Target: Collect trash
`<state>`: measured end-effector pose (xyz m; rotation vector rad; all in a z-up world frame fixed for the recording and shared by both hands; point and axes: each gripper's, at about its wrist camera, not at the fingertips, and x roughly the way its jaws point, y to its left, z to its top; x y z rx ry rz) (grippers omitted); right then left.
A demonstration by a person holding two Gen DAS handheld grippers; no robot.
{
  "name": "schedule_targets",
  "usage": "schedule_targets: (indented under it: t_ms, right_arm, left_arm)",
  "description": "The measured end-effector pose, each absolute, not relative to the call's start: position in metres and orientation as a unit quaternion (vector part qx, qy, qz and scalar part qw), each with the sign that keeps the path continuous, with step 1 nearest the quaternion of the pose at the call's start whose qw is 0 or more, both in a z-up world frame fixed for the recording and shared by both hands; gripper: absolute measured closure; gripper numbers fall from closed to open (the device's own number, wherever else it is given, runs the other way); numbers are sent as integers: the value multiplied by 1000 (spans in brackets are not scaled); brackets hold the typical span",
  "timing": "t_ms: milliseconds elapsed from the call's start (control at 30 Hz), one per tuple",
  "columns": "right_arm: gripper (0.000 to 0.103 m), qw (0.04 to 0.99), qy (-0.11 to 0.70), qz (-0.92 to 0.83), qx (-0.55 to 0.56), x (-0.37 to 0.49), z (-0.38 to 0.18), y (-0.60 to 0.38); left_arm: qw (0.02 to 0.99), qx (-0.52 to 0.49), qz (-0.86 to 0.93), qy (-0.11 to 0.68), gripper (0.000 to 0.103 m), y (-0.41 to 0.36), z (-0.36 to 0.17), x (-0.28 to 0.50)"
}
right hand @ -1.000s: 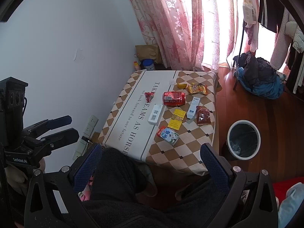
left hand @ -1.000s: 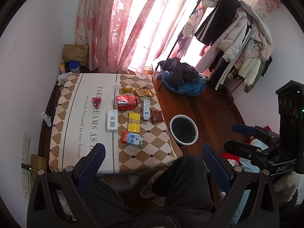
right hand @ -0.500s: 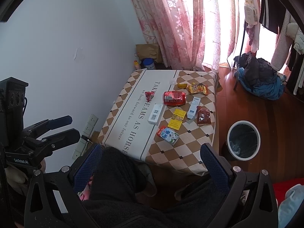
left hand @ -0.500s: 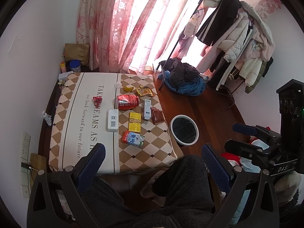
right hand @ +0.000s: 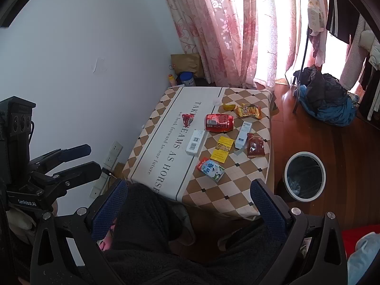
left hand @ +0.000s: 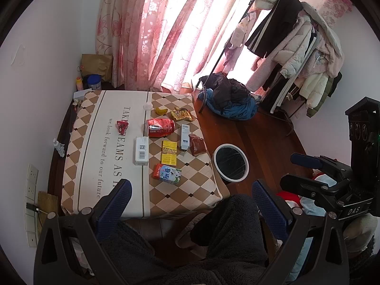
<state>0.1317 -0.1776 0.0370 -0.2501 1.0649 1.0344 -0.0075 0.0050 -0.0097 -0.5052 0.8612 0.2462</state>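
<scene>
Both tongs, left (left hand: pixel 188 196) and right (right hand: pixel 186 196), hang spread and empty. The milk carton (right hand: pixel 210 169) lies just ahead of the right tongs, probably nearer them, long axis slanting right toward the bin (right hand: pixel 305 175).

The table (left hand: pixel 95 185) wears a cloth of brown and cream diamonds with a broad white band carrying dark lettering. On it lie a red can (left hand: pixel 161 127), a small red wrapper (left hand: pixel 122 126), a yellow and red snack packet (left hand: pixel 182 114), a yellow box (left hand: pixel 168 152), a dark red sachet (left hand: pixel 197 144), two white boxes (left hand: pixel 141 150), and a carton (left hand: pixel 167 173) in blue, white, orange and green. The bin (left hand: pixel 231 162) has a white rim and a black liner. The curtains (left hand: pixel 171 30) are pink with a floral print, the floor (left hand: pixel 266 137) reddish-brown wood, and the gripper pads (left hand: pixel 118 199) blue
</scene>
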Motion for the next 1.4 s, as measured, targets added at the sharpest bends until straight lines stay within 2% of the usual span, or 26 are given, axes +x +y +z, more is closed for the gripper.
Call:
schedule_targets:
  t_ms: [633, 767, 900, 1033, 1267, 1400]
  right_arm:
    - [0, 729, 485, 471, -108, 136, 37, -168]
    - [0, 742, 493, 445, -94, 152, 22, -160]
    - [0, 746, 520, 408, -84, 178, -28, -135]
    - [0, 734, 566, 367, -84, 204, -104, -99]
    - [20, 709, 628, 306, -96, 245, -229, -25]
    - [21, 698, 650, 278, -114, 265, -281, 12]
  left_arm:
    - [865, -246, 121, 419, 0, 15, -19, -4]
    - [858, -219, 190, 424, 0, 31, -39, 8]
    - [826, -193, 279, 450, 0, 66, -92, 28]
    - [782, -205, 317, 497, 0, 103, -161, 46]
    - [713, -208, 360, 564, 0, 145, -257, 73]
    - [680, -215, 373, 593, 0, 165, -298, 82]
